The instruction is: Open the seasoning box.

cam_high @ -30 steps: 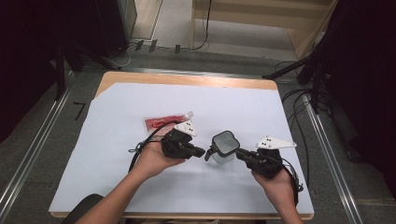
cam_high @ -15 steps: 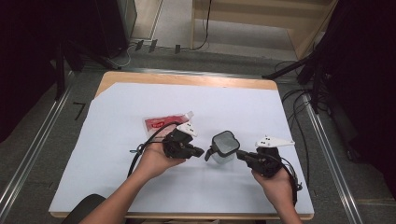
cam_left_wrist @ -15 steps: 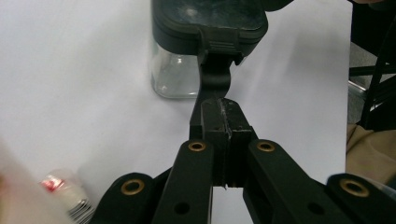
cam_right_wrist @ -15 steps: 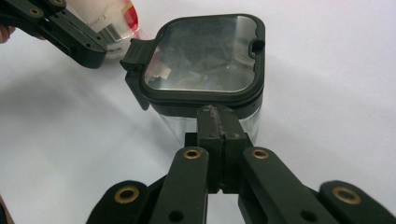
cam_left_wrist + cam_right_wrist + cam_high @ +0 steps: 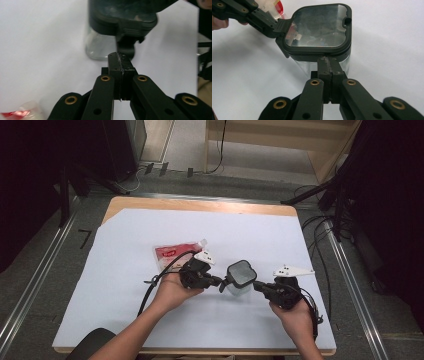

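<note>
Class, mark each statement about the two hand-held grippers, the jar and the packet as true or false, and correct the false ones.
1. The jar stands between the left hand-held gripper and the right hand-held gripper. True.
2. The jar's lid lies beside it on the table. False: the dark lid sits on the jar.
3. The jaws of the left hand-held gripper are pressed together. True.
4. The red packet lies to the right of the right hand-held gripper. False: it lies behind the left one, on the white sheet.
5. The jar is lying on its side. False: it stands upright.
</note>
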### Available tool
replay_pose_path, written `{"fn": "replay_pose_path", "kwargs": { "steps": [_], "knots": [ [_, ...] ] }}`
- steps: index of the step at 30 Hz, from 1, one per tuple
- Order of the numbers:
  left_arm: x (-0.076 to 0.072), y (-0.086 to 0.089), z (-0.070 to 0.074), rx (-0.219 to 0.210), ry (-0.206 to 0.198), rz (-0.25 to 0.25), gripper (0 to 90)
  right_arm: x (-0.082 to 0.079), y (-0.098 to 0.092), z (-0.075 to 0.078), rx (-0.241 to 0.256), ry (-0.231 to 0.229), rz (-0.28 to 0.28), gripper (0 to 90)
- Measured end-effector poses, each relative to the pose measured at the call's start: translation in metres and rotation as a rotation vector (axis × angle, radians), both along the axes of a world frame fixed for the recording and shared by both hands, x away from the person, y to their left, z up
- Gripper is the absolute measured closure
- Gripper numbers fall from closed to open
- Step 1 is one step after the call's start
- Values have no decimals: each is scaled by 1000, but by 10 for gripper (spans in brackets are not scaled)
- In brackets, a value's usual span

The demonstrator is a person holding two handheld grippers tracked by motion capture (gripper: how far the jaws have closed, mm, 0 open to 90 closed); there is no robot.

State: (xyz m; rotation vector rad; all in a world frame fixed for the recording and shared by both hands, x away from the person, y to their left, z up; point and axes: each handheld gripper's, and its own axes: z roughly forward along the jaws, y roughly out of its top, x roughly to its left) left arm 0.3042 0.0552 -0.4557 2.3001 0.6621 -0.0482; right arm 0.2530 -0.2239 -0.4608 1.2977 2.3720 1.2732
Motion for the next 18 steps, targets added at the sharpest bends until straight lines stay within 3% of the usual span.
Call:
{"fn": "replay_pose_path", "kwargs": {
  "steps": [9,18],
  "knots": [
    [1,-5,-6,40,-15,15,900,1,2,-2,-8,14,1,900],
    [-6,-11,-6,22,-10,-7,900,4,2,-3,-14,16,-9,900]
  ]
}}
